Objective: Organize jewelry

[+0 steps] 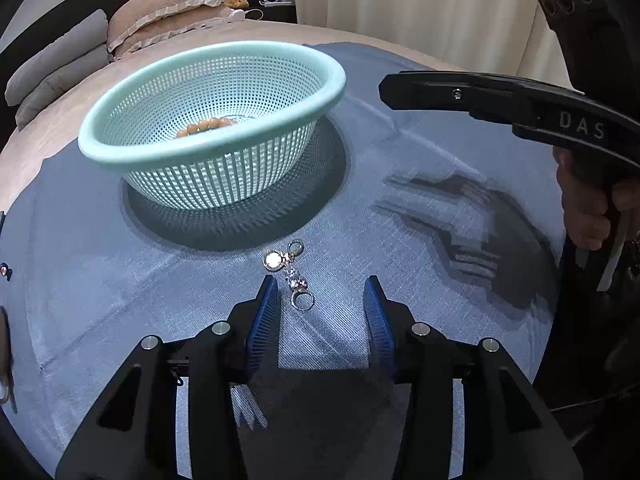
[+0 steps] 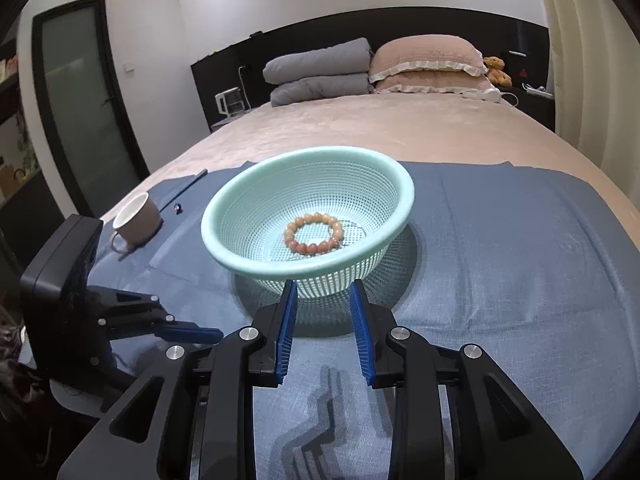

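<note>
A mint green mesh basket (image 1: 336,80) (image 2: 224,248) stands on a blue cloth (image 1: 100,272) (image 2: 500,264) on the bed. An orange bead bracelet (image 1: 206,126) (image 2: 314,234) lies inside it. A small cluster of shiny rings and charms (image 1: 290,272) lies on the cloth in front of the basket. My left gripper (image 1: 322,298) is open, low over the cloth, with the cluster just ahead of its left finger. My right gripper (image 2: 322,292) is open and empty, held above the cloth just short of the basket. It also shows in the left wrist view (image 1: 460,94), and the left gripper in the right wrist view (image 2: 192,334).
A white cup (image 2: 136,218) and a small dark item (image 2: 177,209) lie on the cloth's left part. Grey folded bedding (image 2: 320,70), pink pillows (image 2: 428,64) and a teddy bear (image 2: 496,70) sit at the headboard. Curtains (image 1: 400,4) hang on the right.
</note>
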Demonstrator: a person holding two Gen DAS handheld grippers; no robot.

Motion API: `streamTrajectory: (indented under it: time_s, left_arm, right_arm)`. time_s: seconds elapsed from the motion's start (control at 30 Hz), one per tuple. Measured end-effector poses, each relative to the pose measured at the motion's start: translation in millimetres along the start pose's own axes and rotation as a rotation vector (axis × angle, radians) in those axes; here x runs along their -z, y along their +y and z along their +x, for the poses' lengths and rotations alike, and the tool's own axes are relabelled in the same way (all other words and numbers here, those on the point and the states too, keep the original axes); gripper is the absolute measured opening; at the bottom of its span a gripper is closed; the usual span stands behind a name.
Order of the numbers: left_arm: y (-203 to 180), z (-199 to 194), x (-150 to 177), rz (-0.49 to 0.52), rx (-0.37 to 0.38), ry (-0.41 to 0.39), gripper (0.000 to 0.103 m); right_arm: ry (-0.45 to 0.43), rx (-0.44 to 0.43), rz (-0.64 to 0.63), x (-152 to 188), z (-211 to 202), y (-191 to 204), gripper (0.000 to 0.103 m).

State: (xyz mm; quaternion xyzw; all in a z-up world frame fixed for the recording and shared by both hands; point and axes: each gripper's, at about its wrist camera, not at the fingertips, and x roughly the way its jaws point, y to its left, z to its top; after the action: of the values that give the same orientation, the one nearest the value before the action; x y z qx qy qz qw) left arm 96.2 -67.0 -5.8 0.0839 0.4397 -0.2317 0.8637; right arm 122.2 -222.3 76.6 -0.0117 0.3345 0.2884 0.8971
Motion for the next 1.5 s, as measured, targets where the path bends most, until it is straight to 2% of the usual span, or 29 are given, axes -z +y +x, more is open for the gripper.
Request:
streamTrajectory:
  time_s: [0.07,0.1,0.13,0.27,0.4,0.6,0.73,0.8,0.87,0.9,0.93,1.27,1.5]
  left_arm:
    - [0,5,2,0.003,-0.001,0.002,0.045]
    - [0,4,3,0.007,-0.026,-0.013,0.031]
    - [2,4,3,0.0,-0.047,-0.019,0.012]
    - [15,4,5,-0.05,-0.002,-0.015,0.011]
    - [18,-1,9,-0.041,-0.02,-0.016,0.011]
    - [36,-13,24,-0.078,-0.038,-0.008,0.012]
    - [45,-21,34,-0.106,-0.041,-0.009,0.012]
    - [46,-25,41,-0.11,-0.042,-0.011,0.012]
    - [48,-27,44,-0.112,-0.044,-0.012,0.012]
    - [49,-27,45,-0.115,-0.04,-0.015,0.012]
    - [49,-28,47,-0.119,-0.038,-0.019,0.012]
    - [49,-35,45,-0.133,-0.051,-0.038,0.012]
    - [48,-60,32,-0.115,-0.043,-0.105,0.008]
  right_arm:
    - [0.011,-0.004,0.004,4,2,1,0.033]
    - [0.017,-0.009,0.006,6,4,1,0.033]
    - [0.022,-0.012,0.006,8,5,2,0.033]
    - [0.057,-0.038,0.007,18,14,8,0.033]
    - [0.089,-0.065,-0.019,27,28,19,0.033]
    - [0.121,-0.111,-0.082,27,51,45,0.033]
    - [0.168,-0.105,-0.132,28,74,65,0.033]
    - [0.203,-0.06,-0.169,34,88,73,0.033]
    - [0.193,-0.051,-0.192,37,87,77,0.025]
    - [0.196,-0.052,-0.193,38,85,77,0.008]
    - [0.194,-0.046,-0.196,39,84,78,0.006]
    - [0.165,-0.06,-0.146,37,66,69,0.002]
    - [0.055,-0.083,-0.133,21,22,63,0.002]
